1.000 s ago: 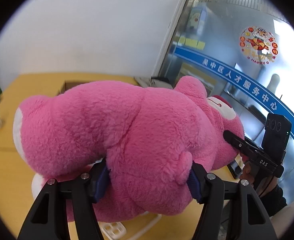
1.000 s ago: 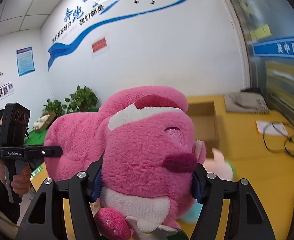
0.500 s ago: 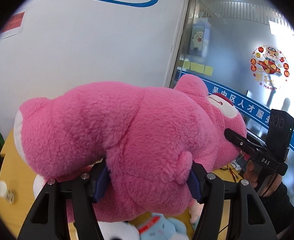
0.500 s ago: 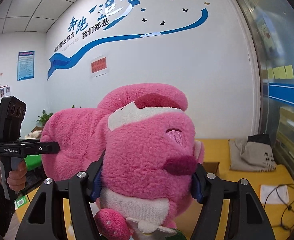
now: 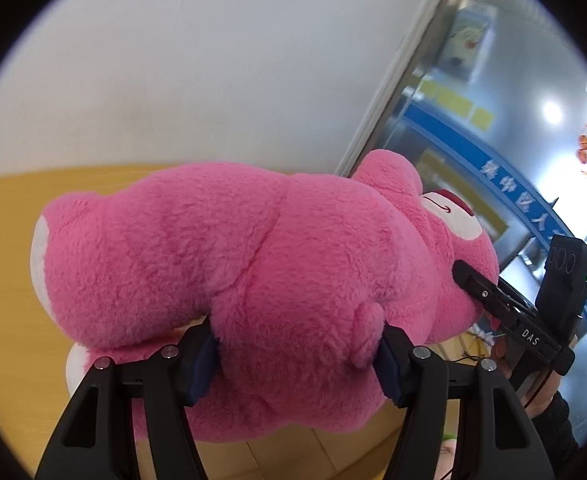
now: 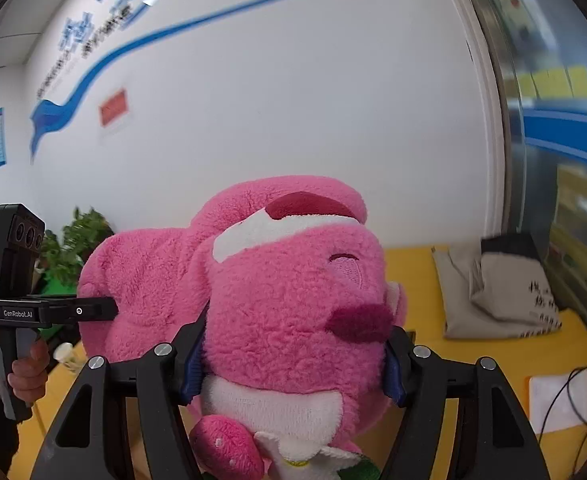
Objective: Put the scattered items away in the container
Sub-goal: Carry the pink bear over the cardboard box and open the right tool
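Left wrist: pink plush bear point(image 5: 253, 248) between left claw point(image 5: 297, 356) pads.

Pink plush bear point(image 5: 261, 264): fills the middle of both views and hides most of the yellow table point(image 5: 1, 264) behind it; its lower body is cut off by the bottom edge in the right wrist view. Fingers point(image 5: 203, 360) of the left gripper: inner pads sunk into the fur, contact faces unseen. Wall lettering point(image 6: 93, 20), red notice point(image 6: 113, 110) and potted plant point(image 6: 73, 248): motion-blurred, unreadable.
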The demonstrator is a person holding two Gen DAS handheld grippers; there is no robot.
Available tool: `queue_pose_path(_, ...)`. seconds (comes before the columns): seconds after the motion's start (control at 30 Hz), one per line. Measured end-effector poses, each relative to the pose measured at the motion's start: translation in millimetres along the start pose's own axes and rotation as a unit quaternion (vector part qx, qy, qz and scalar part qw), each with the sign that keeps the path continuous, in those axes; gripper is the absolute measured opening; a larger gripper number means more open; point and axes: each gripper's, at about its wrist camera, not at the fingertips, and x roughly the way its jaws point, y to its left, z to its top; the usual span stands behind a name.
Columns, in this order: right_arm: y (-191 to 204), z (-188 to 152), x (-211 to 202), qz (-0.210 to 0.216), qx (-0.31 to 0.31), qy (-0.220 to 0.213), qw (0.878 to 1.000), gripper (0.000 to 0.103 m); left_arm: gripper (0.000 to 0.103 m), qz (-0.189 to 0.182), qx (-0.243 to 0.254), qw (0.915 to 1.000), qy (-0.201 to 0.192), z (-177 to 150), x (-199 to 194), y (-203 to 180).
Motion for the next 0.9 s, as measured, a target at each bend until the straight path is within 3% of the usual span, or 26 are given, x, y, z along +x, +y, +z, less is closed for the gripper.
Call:
queue_pose_path(0.13,-42,-40,74,-0.016,0.045,0.065,0.997,0.073,0.065,0.006,-0.023,0.9971,0.073,-18,74,25)
queue_pose_path(0.3,-74,-95,130,-0.031,0.089,0.146,0.985,0.073,0.065,0.026,-0.049,0.9873,0.149,-55,128,47)
queue_pose_path(0.37,-74,-110,139,-0.042,0.084,0.162,0.982,0.076,0.065,0.023,-0.056,0.9877,0.144,-54,133,53)
queue_pose_path(0.6,-60,-106,126,-0.091,0.089,0.167,0.978,0.078,0.067,0.03,-0.056,0.9878,0.142,-42,134,75)
queue_pose_path(0.73,-63,-107,126,-0.106,0.094,0.176,0.974,0.079,0.074,0.035,-0.07,0.9861,0.146,-30,144,80)
queue_pose_path(0.83,-71,-109,132,-0.111,0.113,0.185,0.97,0.086,0.075,0.038,-0.053,0.9881,0.139,-18,132,74)
queue_pose_path(0.9,-72,-104,134,-0.117,0.092,0.184,0.971,0.092,0.073,0.05,-0.04,0.9913,0.115,-10,108,70)
